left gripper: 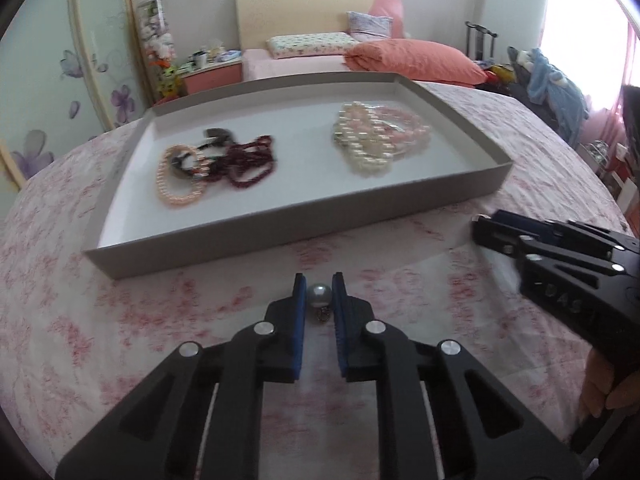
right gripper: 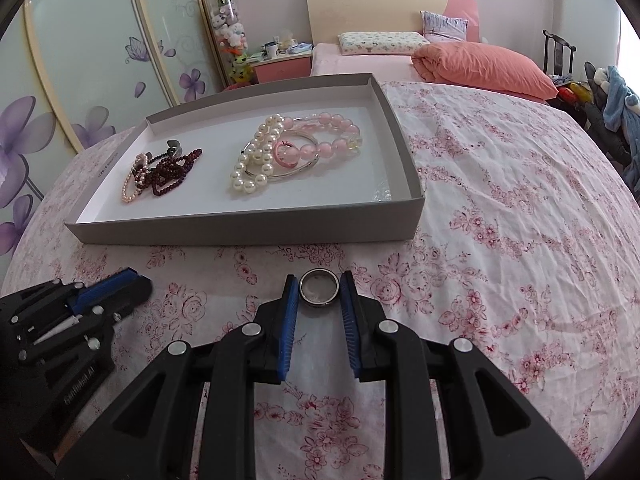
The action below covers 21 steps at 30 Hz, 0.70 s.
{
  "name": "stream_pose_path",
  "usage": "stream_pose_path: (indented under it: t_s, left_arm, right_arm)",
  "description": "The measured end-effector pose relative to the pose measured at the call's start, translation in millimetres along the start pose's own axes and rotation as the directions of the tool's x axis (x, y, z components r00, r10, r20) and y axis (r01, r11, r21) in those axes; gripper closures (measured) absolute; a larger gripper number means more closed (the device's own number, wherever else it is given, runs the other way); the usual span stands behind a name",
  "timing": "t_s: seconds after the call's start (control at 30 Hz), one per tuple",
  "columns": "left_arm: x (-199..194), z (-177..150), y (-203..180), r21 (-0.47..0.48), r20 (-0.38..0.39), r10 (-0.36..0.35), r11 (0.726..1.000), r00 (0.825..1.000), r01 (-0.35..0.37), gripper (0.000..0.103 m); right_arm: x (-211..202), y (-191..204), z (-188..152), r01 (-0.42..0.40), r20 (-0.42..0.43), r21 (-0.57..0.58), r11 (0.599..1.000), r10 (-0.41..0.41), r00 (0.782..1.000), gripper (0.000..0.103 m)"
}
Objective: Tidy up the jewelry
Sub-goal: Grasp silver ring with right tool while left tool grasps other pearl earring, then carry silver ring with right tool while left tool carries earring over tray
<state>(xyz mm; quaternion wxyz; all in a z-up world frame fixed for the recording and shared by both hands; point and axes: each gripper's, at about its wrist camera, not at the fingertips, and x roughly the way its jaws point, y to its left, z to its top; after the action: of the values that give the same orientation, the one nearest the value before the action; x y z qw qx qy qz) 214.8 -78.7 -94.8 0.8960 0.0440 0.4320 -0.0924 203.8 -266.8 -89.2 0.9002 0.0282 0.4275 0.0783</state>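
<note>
A grey tray [right gripper: 248,222] with a white floor is seen on a table covered by a pink floral cloth [right gripper: 500,208]. Two heaps are held in it. At its left, a thin pink pearl bracelet [right gripper: 129,189] is tangled with dark red beads [right gripper: 170,172] and a dark piece that cannot be made out. Further right, white pearls [right gripper: 256,156] are piled with large pink beads [right gripper: 336,136], a silver bangle [right gripper: 292,172] and a small pink ring [right gripper: 285,155]. Bare white floor is left between the heaps and along the tray's near wall.

The left tool [left gripper: 319,294] is clamped on a grey pearl [left gripper: 319,295], with a small metal fitting seen just behind it. The right tool [right gripper: 319,292] is closed on a steel ring [right gripper: 319,291], pinched at both sides. Both are held just short of the tray's near wall, side by side and apart. Open cloth is seen to the right of the tray, up to the table's rounded edge.
</note>
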Motion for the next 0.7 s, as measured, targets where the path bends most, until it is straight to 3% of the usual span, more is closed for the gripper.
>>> stream_pose_path:
  t_s: [0.3,0.7]
  left_arm:
    - [-10,-11,73,-0.096,-0.009,0.105,0.990,0.994,-0.105,0.089]
    - [-14,-13,74,-0.111,-0.009,0.105,0.988,0.994,-0.105,0.088]
  right_arm:
    - [3,20,-1,0.020,-0.007,-0.073,0.997,-0.021,1.000,0.080]
    - [3,23,-1,0.018,-0.008,-0.081,0.997,-0.019,1.000,0.080]
